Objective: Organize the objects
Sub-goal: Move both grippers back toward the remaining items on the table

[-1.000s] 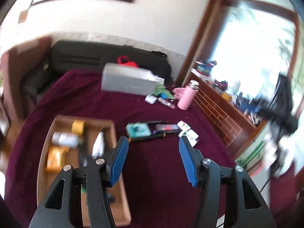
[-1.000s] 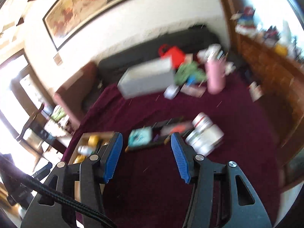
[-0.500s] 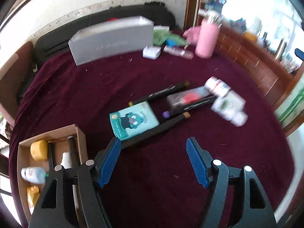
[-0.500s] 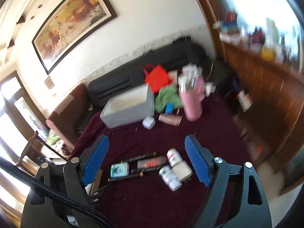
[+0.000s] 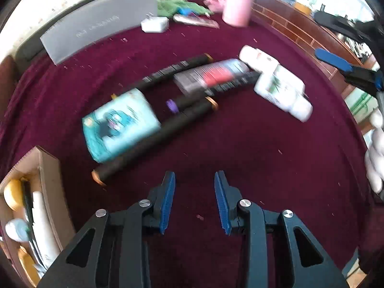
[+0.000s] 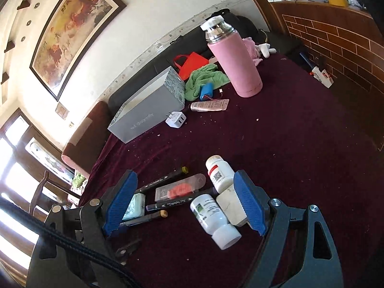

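Note:
On the dark red cloth lie a teal card pack (image 5: 120,124), black markers (image 5: 156,139), a clear packet with a red part (image 5: 213,75) and white pill bottles (image 5: 278,86). My left gripper (image 5: 194,182) is open and empty, just short of the nearest marker. My right gripper (image 6: 184,196) is wide open and empty above the same pile: bottles (image 6: 213,213), packet (image 6: 180,188), markers (image 6: 163,181). A cardboard box (image 5: 48,182) at the left holds several small items.
At the back stand a grey carton (image 6: 148,105), a white charger (image 6: 176,119), a pink flask (image 6: 234,60), a green cloth (image 6: 204,76) and a tube (image 6: 208,105). A brick-faced wooden counter (image 6: 336,36) runs along the right. A black sofa lies behind.
My left gripper has moved down and closer to the pile and its jaws have narrowed. My right gripper has dropped toward the bottles and stayed wide open.

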Available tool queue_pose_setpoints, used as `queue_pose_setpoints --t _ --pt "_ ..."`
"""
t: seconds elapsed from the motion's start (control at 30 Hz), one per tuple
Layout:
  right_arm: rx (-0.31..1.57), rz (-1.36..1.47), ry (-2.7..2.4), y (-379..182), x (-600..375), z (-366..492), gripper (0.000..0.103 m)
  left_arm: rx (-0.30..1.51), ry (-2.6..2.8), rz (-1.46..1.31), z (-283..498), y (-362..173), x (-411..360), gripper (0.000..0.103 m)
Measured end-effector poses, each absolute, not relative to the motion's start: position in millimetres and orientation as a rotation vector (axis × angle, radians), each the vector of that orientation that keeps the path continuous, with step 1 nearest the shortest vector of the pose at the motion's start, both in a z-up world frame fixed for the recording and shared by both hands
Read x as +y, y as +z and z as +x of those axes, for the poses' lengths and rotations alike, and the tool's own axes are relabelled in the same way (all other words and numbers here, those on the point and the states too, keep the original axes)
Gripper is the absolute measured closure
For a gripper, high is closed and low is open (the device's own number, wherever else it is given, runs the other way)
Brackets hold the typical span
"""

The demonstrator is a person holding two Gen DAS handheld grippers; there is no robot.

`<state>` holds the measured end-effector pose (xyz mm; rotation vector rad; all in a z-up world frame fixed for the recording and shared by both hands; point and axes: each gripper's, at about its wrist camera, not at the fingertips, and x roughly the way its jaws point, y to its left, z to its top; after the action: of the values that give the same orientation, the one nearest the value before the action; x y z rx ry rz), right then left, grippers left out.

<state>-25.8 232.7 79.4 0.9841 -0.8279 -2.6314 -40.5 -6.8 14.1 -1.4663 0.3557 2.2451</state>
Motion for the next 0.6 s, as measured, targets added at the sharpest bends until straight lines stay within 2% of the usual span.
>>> queue_pose_setpoints --t 0.1,0.2,0.23,0.33,0.37,0.6 --pt "-0.847 1.005 -2.626 71.9 239.5 -25.7 0.020 0.524 2.318 -1.393 -36.2 14.5 8.3 0.073" --pt "-0.874 1.015 -2.630 67.1 246.7 -24.5 0.020 0.551 2.343 -1.275 -34.3 29.4 11.3 0.073" --pt "-0.885 1.010 -2.633 66.1 249.7 -24.2 0.020 0.618 2.361 -1.235 -33.5 30.0 12.9 0.073" --pt "-0.918 1.007 -2.646 64.9 256.7 -23.4 0.020 0.759 2.367 -1.242 -46.1 18.2 12.4 0.073" --pt "-0.922 1.013 -2.645 64.0 257.3 -23.7 0.020 0.765 2.367 -1.287 -53.8 9.4 7.0 0.070" --pt "-0.896 1.053 -2.643 58.9 250.2 -26.1 0.020 0.444 2.227 -1.439 -54.4 13.9 -16.6 0.070"
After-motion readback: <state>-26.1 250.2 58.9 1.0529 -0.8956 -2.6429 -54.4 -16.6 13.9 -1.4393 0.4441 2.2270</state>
